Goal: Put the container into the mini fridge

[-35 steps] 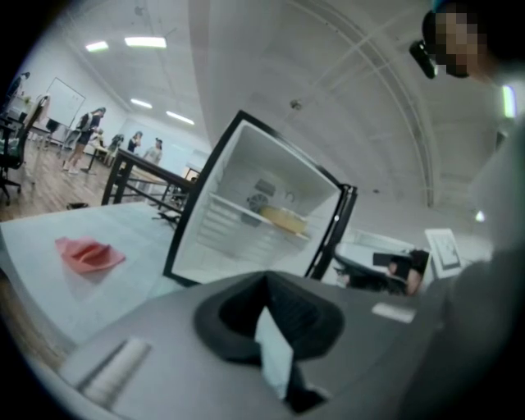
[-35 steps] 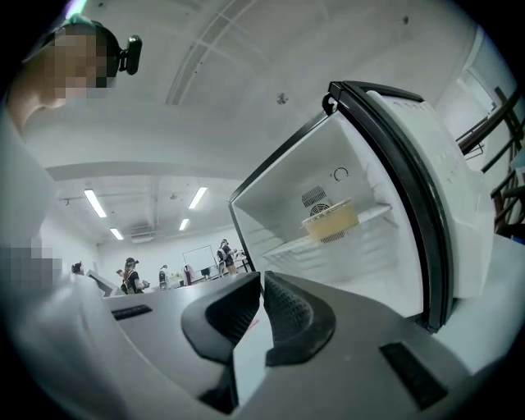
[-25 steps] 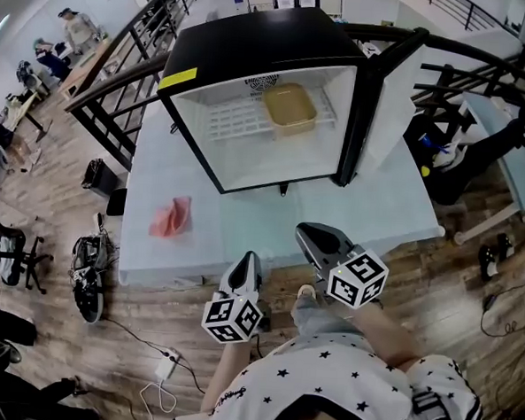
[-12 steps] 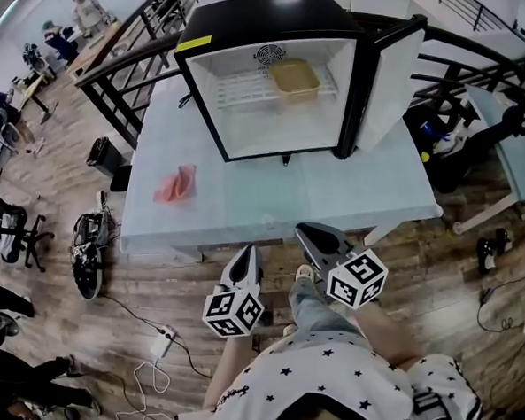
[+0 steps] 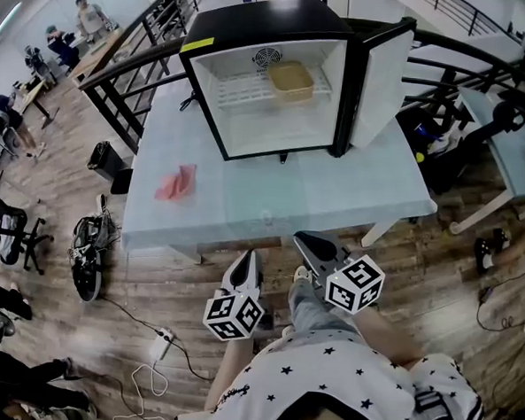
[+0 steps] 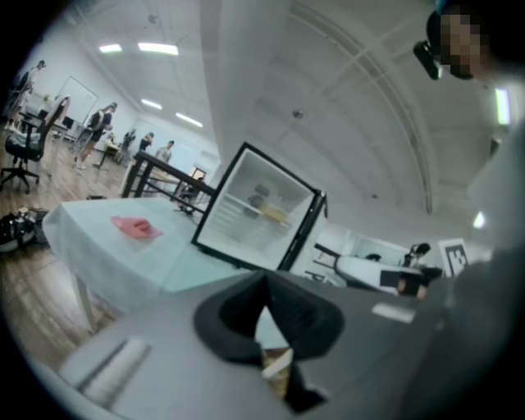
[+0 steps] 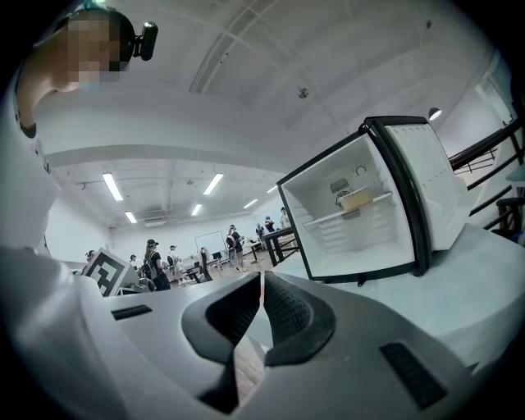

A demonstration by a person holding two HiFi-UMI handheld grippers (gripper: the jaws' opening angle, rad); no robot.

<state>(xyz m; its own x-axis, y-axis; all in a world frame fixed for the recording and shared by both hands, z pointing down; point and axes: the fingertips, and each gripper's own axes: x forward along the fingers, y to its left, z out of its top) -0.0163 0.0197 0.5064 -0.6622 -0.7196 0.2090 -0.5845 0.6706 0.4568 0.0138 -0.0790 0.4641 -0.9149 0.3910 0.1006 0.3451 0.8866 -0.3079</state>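
I read the left hand-held gripper (image 5: 248, 257) and the right hand-held gripper (image 5: 305, 241) with jaws closed tip to tip and nothing held, both off the 6 o'clock edge of the worktop (image 5: 272, 205). The container (image 5: 291, 80) sits on the wire shelf (image 5: 243, 90) inside the mini fridge (image 5: 256, 22), at 12 o'clock from the grippers, door (image 5: 382, 74) open at 3 o'clock. A pink cloth (image 5: 176, 183) lies at 10 o'clock.

Whether the container (image 5: 291, 80) holds anything is too small to tell.
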